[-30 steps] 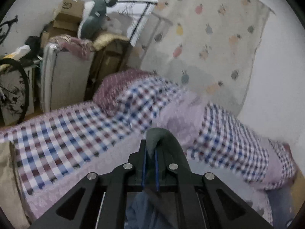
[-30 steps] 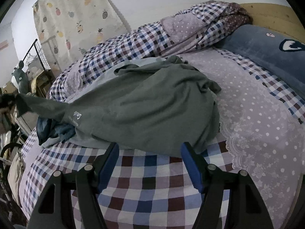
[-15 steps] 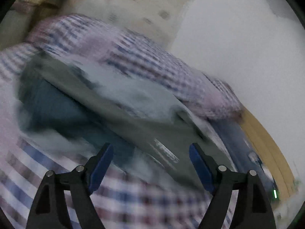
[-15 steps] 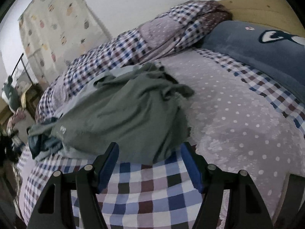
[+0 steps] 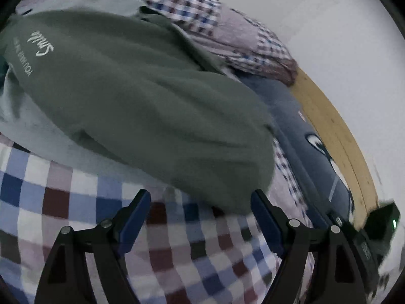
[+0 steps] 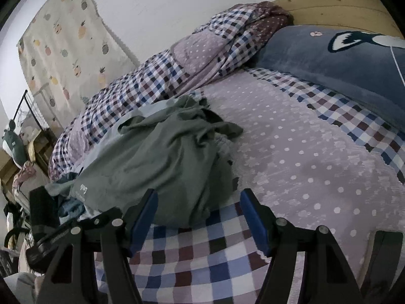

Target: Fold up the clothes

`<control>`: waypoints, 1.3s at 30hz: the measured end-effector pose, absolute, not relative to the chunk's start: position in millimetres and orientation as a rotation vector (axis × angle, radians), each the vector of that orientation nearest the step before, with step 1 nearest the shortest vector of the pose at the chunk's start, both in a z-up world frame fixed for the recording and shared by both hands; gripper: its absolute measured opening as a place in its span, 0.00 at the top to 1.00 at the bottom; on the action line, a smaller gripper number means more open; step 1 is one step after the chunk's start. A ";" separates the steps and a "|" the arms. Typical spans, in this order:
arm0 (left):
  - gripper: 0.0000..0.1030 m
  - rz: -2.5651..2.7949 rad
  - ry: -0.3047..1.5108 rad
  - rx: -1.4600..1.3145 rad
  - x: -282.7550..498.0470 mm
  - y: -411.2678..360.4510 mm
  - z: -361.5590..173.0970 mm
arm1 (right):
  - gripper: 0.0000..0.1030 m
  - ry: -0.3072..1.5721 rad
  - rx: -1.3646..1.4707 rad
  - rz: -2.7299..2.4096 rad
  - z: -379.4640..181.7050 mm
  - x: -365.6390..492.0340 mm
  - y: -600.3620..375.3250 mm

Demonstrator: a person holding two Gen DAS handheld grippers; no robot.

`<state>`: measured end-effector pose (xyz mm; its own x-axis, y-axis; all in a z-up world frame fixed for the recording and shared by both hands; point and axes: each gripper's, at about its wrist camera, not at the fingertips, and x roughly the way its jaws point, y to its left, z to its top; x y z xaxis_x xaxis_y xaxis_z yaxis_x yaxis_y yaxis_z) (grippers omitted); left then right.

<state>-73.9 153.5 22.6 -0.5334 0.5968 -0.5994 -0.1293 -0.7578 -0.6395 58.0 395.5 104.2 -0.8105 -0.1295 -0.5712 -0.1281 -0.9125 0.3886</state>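
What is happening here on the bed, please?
A person is folding clothes with two hand-held tools. The green shirt lies crumpled on the checked bedcover, over a pale garment. The left tool and the right tool are both open, empty, and pointed at the shirt's near edge. Nothing is gripped.

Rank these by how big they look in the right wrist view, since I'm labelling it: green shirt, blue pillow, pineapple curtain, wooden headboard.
1. green shirt
2. blue pillow and pineapple curtain: too alike to rank; the pillow is cut off at the frame edge
3. wooden headboard, mostly hidden
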 end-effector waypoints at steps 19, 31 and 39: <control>1.00 2.615 -0.956 -0.896 -107.4 -6.6 110.1 | 0.31 -0.676 0.982 -2.914 100.8 58.2 404.2; 0.98 3.025 -0.919 -0.829 -142.3 -177.7 175.8 | 0.31 -0.602 0.998 -2.879 97.3 50.5 383.2; 0.24 2.979 -0.764 -0.847 -91.1 -143.9 138.0 | 0.31 -0.545 1.004 -2.852 94.1 42.1 362.0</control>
<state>-91.1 -143.9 138.0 -0.8579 0.0821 -0.5073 0.1722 -0.8842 -0.4342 42.1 362.0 94.1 -0.7841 -0.1801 -0.5939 -0.0517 -0.9347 0.3517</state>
